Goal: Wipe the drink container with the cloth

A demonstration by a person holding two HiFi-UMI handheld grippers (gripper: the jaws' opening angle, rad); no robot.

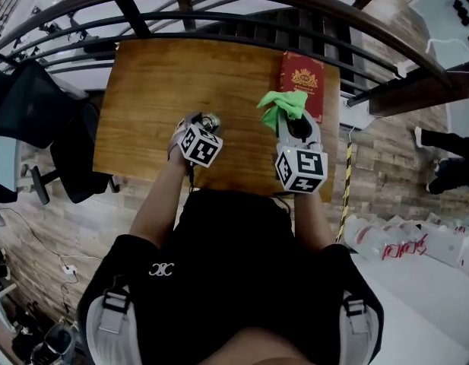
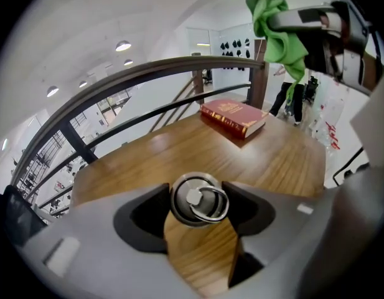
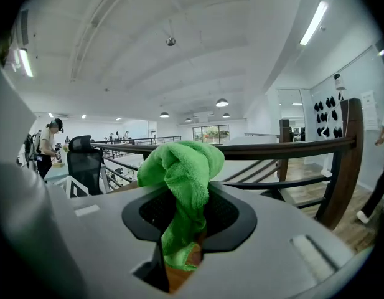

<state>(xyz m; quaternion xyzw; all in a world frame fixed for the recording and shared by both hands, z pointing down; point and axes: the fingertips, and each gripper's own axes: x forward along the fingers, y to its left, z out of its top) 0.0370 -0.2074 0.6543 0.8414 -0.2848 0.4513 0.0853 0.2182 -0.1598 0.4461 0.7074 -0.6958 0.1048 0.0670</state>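
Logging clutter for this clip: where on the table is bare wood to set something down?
Bare: the left half of the table, far edge to near edge, and the strip between bottle and red book. Crowded: the far right corner with the book, and the near edge, where the left claw grips the bottle and the right claw holds the cloth.

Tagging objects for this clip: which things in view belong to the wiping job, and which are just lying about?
In the job: metal drink bottle, clamped in the left gripper; green cloth, clamped in the right gripper.
Just lying about: red book on the wooden table; black office chair.
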